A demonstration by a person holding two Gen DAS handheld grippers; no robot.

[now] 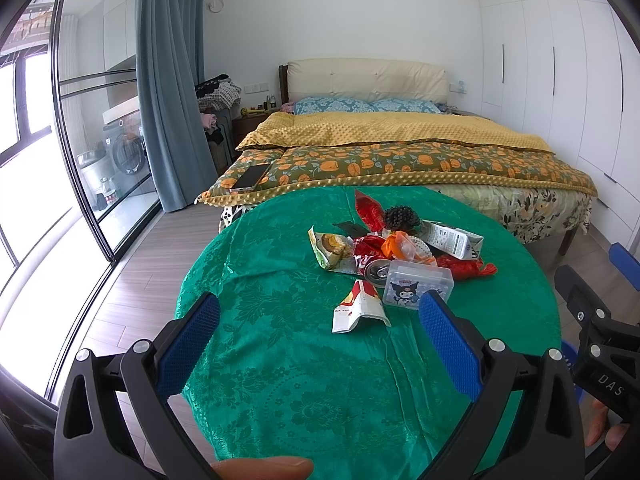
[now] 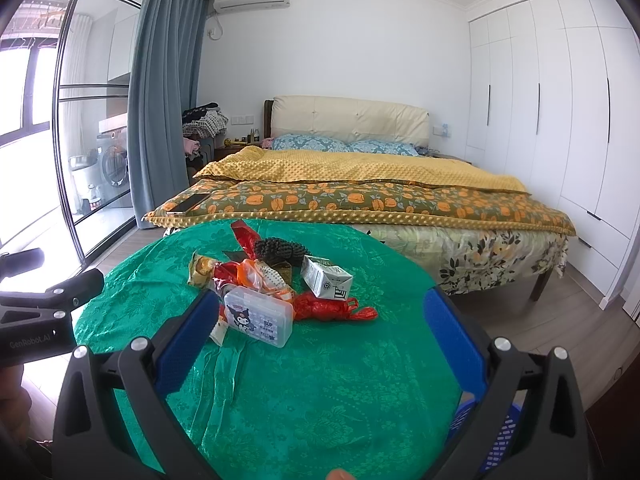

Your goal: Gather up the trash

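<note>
We see a round tabletop [image 1: 280, 360] under a green patterned cloth, with a heap of trash bunched toward its far side, at about twelve to one o'clock from our left gripper [image 1: 320, 336]. Our left gripper hovers over the near half of the cloth, its jaws spread wide and holding nothing, the blue pads [image 1: 188, 348] well apart. Going left to right through the heap in the left wrist view: a yellow-green snack wrapper [image 1: 330, 248] lies at the ten o'clock edge of the pile, a white and red wrapper [image 1: 360, 308] sits nearest us at six o'clock, a crushed can [image 1: 378, 271] lies just behind it, and a clear plastic box with a cartoon sticker [image 1: 416, 286] rests touching the can. Behind these we find a red foil bag [image 1: 370, 210], a dark spiky ball [image 1: 402, 218] and an orange and white wrapper [image 1: 404, 246]; a small white carton [image 1: 452, 240] lies tilted at two o'clock, and a red plastic bag [image 1: 468, 269] marks the three o'clock edge. Our right gripper [image 2: 320, 340] also hangs over the tabletop with jaws wide open and empty, the plastic box just beside its left pad. A blue perforated basket [image 2: 500, 436] shows below the tabletop rim at five o'clock. Beyond the tabletop stands a bed [image 1: 400, 148] with a phone [image 1: 250, 178] on its near left corner.
</note>
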